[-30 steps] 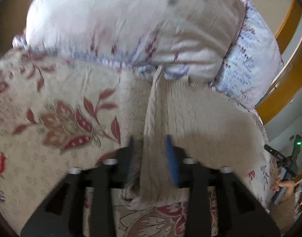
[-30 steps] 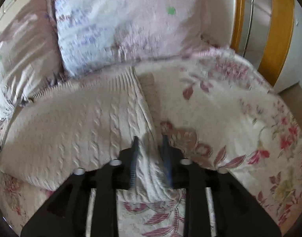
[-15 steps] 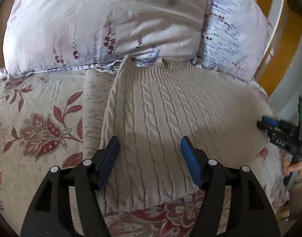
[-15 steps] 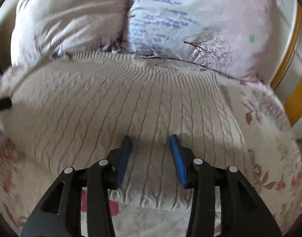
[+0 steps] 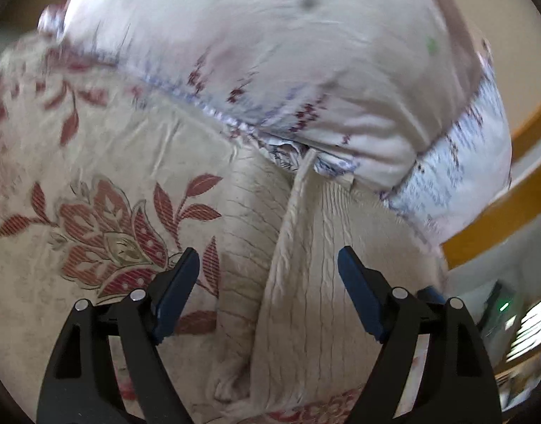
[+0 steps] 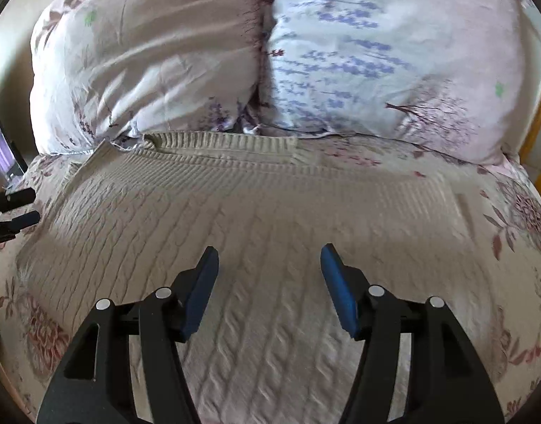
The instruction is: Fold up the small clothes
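- Sweater (image 6: 270,233): cream cable-knit, lying flat on the bed (image 5: 93,162) w/ floral cover; its ribbed neck end touches the two pillows (image 6: 263,53) at the head.
- Progress, my read: early/mid. Left-wrist view shows a sleeve or side panel (image 5: 291,247) laid over the body as a long raised ridge, so one lengthwise fold looks done on that side. Right-wrist view: body mostly spread wide, no crosswise fold yet.
- Left to do (judgement): fold the other side in, then fold bottom to top, tidy up.
- Left tool (image 5: 268,268): released, jaws spread wide, nothing between them; hovers over the sweater's left edge, straddling the ridge and a bit of bed cover.
- Right tool (image 6: 268,265): also released, jaws wide, empty; hovers over mid-body of the knit, not touching as far as I can tell.
- Left tool also shows at the left rim of the right-wrist view, just beside the sweater's edge.
- Vs 1 s ago: both tools were pinched on knit fabric; now both let go.
- Vs 0.5 s ago: left view has swung leftward, more bed cover in sight, ridge now central; right tool's jaws spread wider, view much the same, pillows a bit closer.
- Some motion blur in left view, so fold detail is unsure.
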### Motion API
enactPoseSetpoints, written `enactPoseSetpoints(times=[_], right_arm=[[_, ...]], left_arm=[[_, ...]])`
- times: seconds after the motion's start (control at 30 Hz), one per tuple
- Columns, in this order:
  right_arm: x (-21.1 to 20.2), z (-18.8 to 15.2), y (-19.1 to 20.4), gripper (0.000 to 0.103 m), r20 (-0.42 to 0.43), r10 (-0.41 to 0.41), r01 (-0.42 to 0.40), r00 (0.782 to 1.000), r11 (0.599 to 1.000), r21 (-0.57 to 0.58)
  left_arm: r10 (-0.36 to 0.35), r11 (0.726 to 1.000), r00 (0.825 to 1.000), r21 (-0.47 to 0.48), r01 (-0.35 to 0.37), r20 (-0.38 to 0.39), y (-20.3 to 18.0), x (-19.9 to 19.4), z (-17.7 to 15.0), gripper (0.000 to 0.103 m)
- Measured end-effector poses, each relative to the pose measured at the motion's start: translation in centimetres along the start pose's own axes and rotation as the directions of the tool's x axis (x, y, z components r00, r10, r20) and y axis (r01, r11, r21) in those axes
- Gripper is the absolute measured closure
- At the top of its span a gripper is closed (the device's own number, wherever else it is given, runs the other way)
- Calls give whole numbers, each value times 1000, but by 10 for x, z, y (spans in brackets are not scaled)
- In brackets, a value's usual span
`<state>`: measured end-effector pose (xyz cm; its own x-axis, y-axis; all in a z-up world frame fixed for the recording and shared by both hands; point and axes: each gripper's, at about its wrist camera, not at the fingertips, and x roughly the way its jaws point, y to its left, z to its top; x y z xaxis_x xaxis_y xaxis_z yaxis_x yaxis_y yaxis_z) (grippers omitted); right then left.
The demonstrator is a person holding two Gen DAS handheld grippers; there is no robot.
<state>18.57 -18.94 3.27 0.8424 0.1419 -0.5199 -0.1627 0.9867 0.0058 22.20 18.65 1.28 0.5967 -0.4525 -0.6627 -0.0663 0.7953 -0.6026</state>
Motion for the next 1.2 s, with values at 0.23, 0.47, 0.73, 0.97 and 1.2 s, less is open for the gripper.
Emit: enactPoseSetpoints(times=[0.23,0.47,0.73,0.97,1.2], right_arm=[[13,-6,4,38,-13,-8,8,1000,1000,3],[13,-7,5,37,1,-7,7,1000,1000,-3],[13,-7,4,36,1,6,-6,1000,1000,4],[13,-7,4,36,-2,11,-11,1000,1000,0],[13,-6,5,36,-7,12,-12,1000,1000,-1]], left_arm=[[-14,1000,1000,-18,14,-16,-4,18,6,23],[-17,999,1000,-30,16,-26,-13,27,5,34],[-91,990,992,-114,81,-83,-17,40,4,64],[-164,981,984,-114,155,-74,-32,34,8,80],[-307,951,951,-46,306,-22,-85,21,12,81]])
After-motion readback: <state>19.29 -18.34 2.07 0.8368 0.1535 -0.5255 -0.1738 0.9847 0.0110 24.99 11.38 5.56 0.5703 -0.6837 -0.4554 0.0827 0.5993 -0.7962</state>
